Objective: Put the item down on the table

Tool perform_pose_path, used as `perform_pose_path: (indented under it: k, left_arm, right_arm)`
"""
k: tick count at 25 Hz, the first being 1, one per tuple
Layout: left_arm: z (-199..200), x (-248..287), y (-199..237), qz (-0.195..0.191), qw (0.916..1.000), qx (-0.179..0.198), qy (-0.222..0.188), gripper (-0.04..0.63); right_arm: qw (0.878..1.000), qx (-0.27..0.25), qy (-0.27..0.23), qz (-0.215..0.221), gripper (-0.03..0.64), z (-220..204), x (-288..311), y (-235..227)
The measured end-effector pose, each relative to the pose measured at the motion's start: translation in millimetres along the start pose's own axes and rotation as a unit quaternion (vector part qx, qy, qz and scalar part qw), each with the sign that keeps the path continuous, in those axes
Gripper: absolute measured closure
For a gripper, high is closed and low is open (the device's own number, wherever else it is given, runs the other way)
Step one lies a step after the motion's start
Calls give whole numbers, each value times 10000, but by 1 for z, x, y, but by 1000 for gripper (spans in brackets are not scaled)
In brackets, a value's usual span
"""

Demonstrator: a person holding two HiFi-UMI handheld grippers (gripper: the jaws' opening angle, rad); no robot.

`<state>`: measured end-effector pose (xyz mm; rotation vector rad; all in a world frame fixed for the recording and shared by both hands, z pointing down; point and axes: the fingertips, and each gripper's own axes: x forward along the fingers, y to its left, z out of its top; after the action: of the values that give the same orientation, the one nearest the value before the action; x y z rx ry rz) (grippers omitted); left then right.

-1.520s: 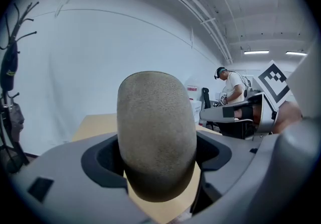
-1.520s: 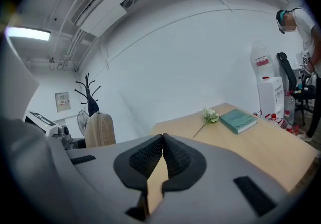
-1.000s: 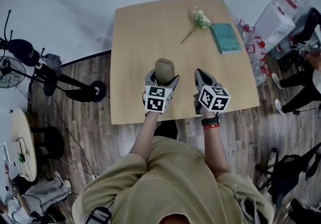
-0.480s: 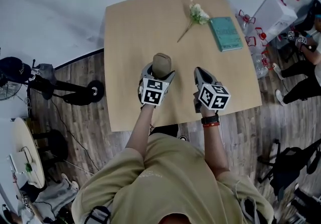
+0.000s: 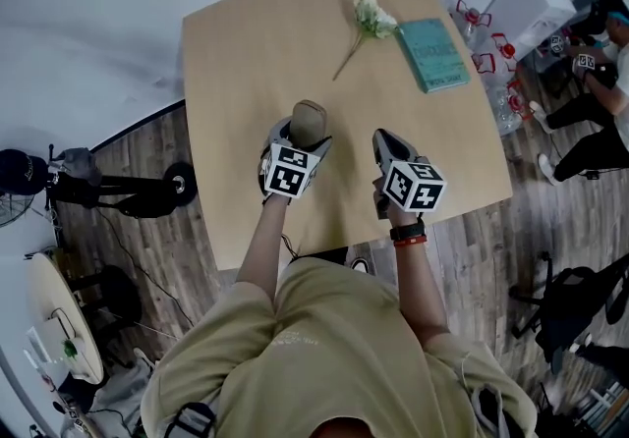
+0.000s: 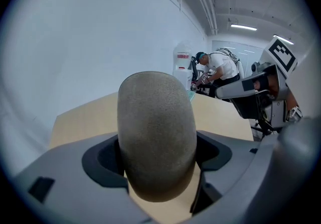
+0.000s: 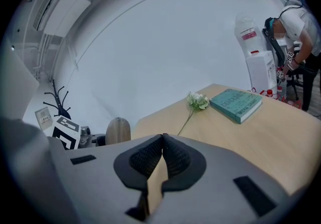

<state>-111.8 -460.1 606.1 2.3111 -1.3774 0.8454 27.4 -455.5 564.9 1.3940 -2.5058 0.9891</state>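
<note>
left hand-held gripper (image 6: pixel 158 157) pinches brown speckled oval item (image 6: pixel 155 117) mid-body over worktop (image 5: pixel 256 53), probably light and roll-prone; right hand-held gripper (image 7: pixel 161 155) pressed together.

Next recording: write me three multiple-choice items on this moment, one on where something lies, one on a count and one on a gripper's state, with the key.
1. Where is the teal book?
A. on the floor
B. on the far right part of the table, next to the flower
C. under the table

2. How many things lie loose on the table?
A. none
B. four
C. two

3. How is the right gripper?
A. shut, with nothing in it
B. wide open
C. shut on the flower

Key:
1 B, the head view shows the book lying beside the flower's blossom.
2 C, only the flower and the book lie there; the rounded tan object is clamped in the left gripper.
3 A, in the right gripper view its pads meet with nothing between them.
</note>
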Motion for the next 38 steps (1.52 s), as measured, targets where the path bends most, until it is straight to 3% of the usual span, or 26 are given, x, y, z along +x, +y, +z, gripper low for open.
perform_pose_path:
  k: [9, 26, 38]
  left_arm:
    - [-23, 46, -21, -730, 9942, 431, 660, 215]
    - [-83, 109, -42, -1242, 9676, 1048, 1932, 215]
    - [-90, 136, -46, -1240, 9660, 921, 2075, 215]
  right_arm:
    - [9996, 227, 120, -128, 603, -3, 22, -24]
    - [9979, 492, 369, -225, 603, -29, 32, -48]
    - [9969, 571, 416, -338, 603, -41, 24, -55]
